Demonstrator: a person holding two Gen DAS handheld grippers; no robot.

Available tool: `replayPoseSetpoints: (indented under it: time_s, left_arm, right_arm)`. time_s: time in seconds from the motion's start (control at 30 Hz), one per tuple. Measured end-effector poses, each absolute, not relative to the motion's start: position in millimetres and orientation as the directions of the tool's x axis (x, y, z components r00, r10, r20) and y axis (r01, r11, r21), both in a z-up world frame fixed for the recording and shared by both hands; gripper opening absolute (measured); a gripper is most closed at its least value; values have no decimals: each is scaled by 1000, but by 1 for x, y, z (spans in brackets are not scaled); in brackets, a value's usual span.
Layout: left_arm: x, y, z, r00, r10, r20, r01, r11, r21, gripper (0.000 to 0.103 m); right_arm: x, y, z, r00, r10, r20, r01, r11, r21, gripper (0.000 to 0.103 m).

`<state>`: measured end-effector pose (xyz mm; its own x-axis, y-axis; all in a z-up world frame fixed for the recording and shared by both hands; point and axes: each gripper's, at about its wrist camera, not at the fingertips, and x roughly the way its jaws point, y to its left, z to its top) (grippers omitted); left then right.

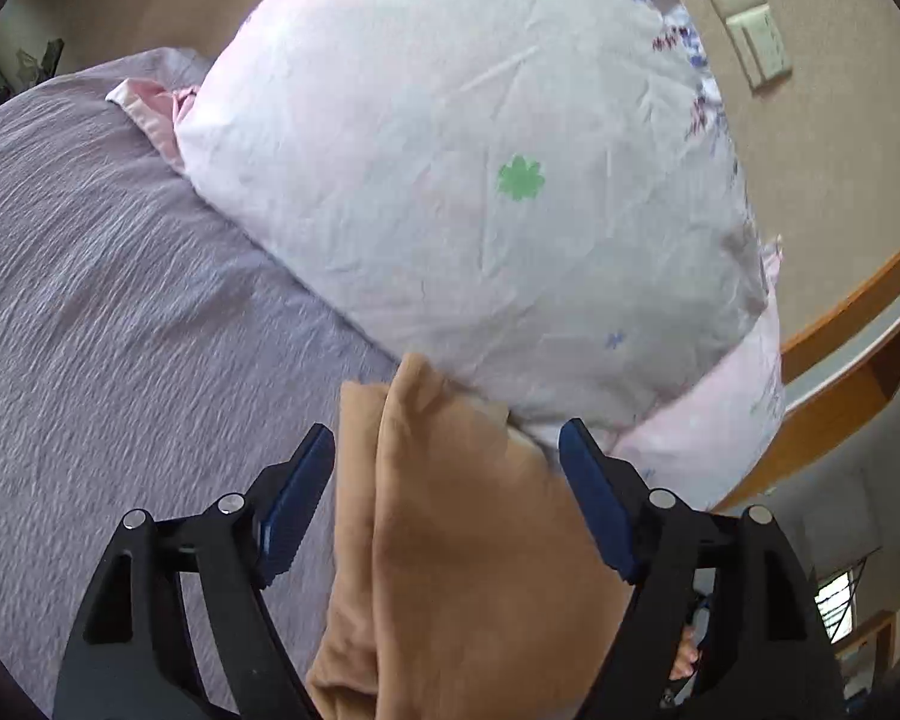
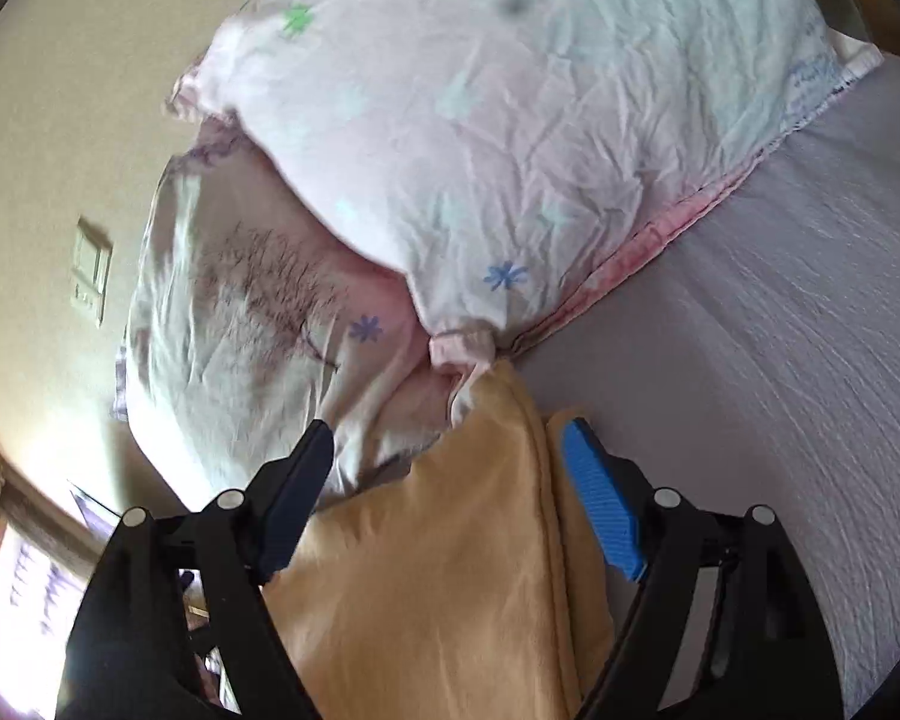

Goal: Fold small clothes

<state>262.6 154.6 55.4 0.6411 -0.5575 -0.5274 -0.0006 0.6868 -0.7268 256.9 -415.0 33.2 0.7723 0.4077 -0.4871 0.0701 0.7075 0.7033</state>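
A tan folded garment (image 1: 450,540) lies on the lilac bedsheet (image 1: 120,330), its far tip against a pillow. My left gripper (image 1: 447,450) is open, its blue pads wide apart on either side of the garment, not pinching it. In the right wrist view the same tan garment (image 2: 438,570) lies between the open fingers of my right gripper (image 2: 447,450), its tip touching the pillow corner. I cannot tell whether either gripper touches the cloth from below.
A large white-pink pillow with flower prints (image 1: 480,180) lies at the head of the bed, a second pillow (image 2: 240,312) under it. Behind are the beige wall with switches (image 1: 744,18) and a wooden bed frame (image 1: 858,294). Lilac sheet (image 2: 780,360) stretches to the right.
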Motion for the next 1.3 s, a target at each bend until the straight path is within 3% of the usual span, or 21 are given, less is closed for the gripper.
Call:
replayPoseSetpoints:
  time_s: [0.1,0.37,0.47,0.53,0.73,1.0,1.3]
  left_arm:
    - [240,141,42,557,-575,-599,10,727,-687,75]
    - [210,116,15,502,-579,-643,-6,741,-672,68]
    - [209,120,7,512,-547,-662,-91,732,-675,36]
    - [206,128,-1,529,-557,-641,-143,685,-714,26]
    - [202,113,10,538,-463,-704,-153,768,-622,19]
    - [221,69,86,581,-580,-571,44,723,-690,16]
    - [246,-43,120,497,-669,-553,218,713,-667,15]
  right_arm:
    - [244,-389,31,724,469,-506,-36,758,652,79]
    - [230,-374,22,731,513,-449,-102,733,672,80]
    - [228,-382,23,741,522,-422,-103,709,697,84]
    - [227,-389,22,744,539,-395,-103,676,729,84]
    - [221,-410,22,761,567,-316,-116,598,793,84]
    - [216,-419,28,773,580,-255,-147,556,818,85]
    - [213,-425,29,790,564,-242,-137,546,827,85]
